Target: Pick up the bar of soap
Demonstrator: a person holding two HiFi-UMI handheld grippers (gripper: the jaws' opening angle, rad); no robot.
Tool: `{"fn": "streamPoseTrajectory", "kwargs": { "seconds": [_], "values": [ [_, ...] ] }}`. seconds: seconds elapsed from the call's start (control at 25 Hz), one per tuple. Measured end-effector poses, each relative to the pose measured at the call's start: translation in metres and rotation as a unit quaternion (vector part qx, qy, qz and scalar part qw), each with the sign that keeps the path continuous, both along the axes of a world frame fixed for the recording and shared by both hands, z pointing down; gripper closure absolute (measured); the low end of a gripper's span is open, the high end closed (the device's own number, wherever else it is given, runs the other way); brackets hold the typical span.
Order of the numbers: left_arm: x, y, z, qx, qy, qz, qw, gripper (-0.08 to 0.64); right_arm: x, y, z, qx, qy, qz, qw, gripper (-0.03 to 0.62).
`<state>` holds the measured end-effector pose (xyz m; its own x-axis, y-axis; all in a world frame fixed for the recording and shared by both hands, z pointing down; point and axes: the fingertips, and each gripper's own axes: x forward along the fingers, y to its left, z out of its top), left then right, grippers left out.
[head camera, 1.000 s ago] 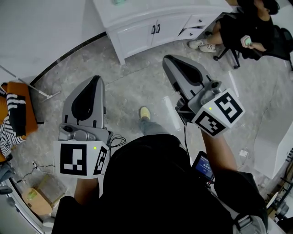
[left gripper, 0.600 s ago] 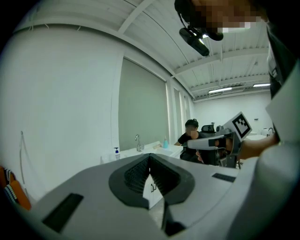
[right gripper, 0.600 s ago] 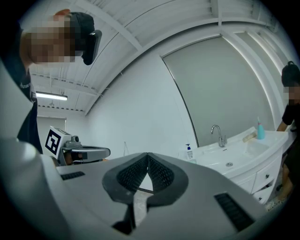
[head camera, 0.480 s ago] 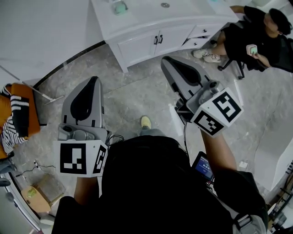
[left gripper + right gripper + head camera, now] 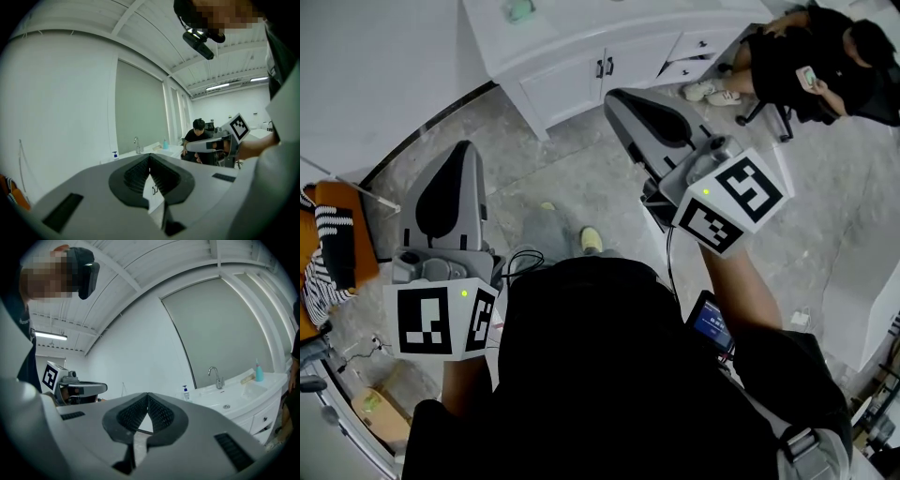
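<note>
Bar of soap: taken here to be the small pale green piece (image 5: 519, 9) lying on top of the white bench (image 5: 609, 23) at the upper edge of the head view. It is too small to identify with certainty, and it lies well apart from both of your tools. You hold the left gripper (image 5: 464, 145) and the right gripper (image 5: 614, 94) over the grey floor (image 5: 572, 178) in front of the bench, both pointing toward it, the right one nearer. The fingers (image 5: 161, 414) of each gripper meet at the tip with nothing between them, as each gripper view shows. Step in hand, as a judgement: the approach, with no reach or grasp begun. For the next move you need to close in on the bench and part the fingers of the gripper you choose. Lower it so that one finger passes on each side of the soap, and only then close. The tap (image 5: 214, 376) and the pump bottle (image 5: 186, 392) stand on the same top, so keep clear of them. A seated person (image 5: 806, 56) is at the bench's right end.
</note>
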<state>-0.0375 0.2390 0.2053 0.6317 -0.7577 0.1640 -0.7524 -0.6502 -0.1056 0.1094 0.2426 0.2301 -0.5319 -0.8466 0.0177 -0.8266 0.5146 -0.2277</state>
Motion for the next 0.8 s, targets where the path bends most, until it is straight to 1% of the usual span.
{"fn": "streamPoseTrajectory", "kwargs": {
  "seconds": [0.32, 0.8],
  "values": [
    [0.012, -0.010, 0.008, -0.002, 0.003, 0.010, 0.9999, 0.552, 0.009, -0.010, 0.001, 0.001, 0.004, 0.004, 1.000, 0.586],
    [-0.001, -0.048, 0.017, -0.013, 0.004, 0.000, 0.9999, 0.552, -0.008, -0.054, 0.009, -0.007, 0.000, -0.011, 1.000, 0.586]
  ]
}}
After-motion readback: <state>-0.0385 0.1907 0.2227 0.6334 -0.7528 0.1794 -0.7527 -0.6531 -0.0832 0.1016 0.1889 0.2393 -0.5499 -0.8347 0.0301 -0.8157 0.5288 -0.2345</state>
